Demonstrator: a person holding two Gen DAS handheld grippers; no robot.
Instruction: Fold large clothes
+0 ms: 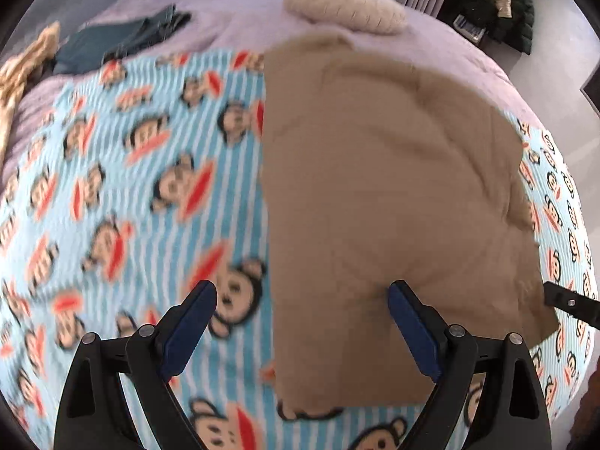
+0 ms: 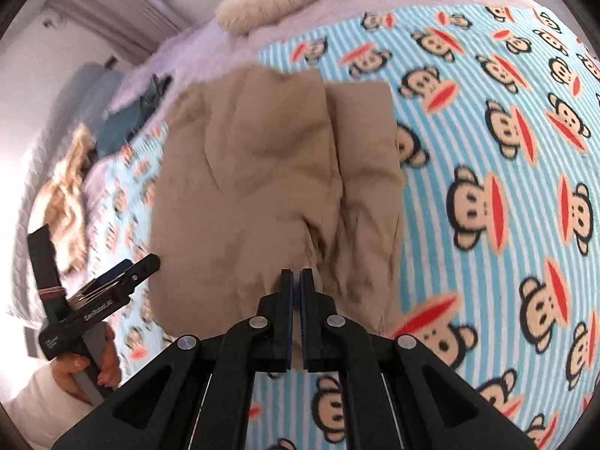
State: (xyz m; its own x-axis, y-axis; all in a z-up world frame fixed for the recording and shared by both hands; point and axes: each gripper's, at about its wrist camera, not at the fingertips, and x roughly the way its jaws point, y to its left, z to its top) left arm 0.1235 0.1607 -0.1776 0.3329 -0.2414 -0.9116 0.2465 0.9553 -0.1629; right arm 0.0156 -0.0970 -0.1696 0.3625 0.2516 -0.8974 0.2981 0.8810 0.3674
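Observation:
A tan garment point(image 1: 382, 195) lies folded on a blue striped monkey-print blanket point(image 1: 112, 187) on the bed. It also shows in the right wrist view point(image 2: 262, 187). My left gripper point(image 1: 302, 300) is open and empty, hovering above the garment's near left edge; it also shows at the left of the right wrist view point(image 2: 123, 270). My right gripper point(image 2: 296, 281) has its jaws nearly together above the garment's near edge. I cannot tell whether cloth is pinched between them. One of its fingers point(image 1: 570, 303) shows at the right of the left wrist view.
A cream pillow point(image 1: 345, 3) lies at the bed's far end on a lilac bedspread point(image 1: 232, 15). Folded dark teal clothes point(image 1: 123, 37) and a beige patterned cloth point(image 1: 22, 67) lie at the far left. Dark clothes point(image 1: 495, 3) are piled beside the bed.

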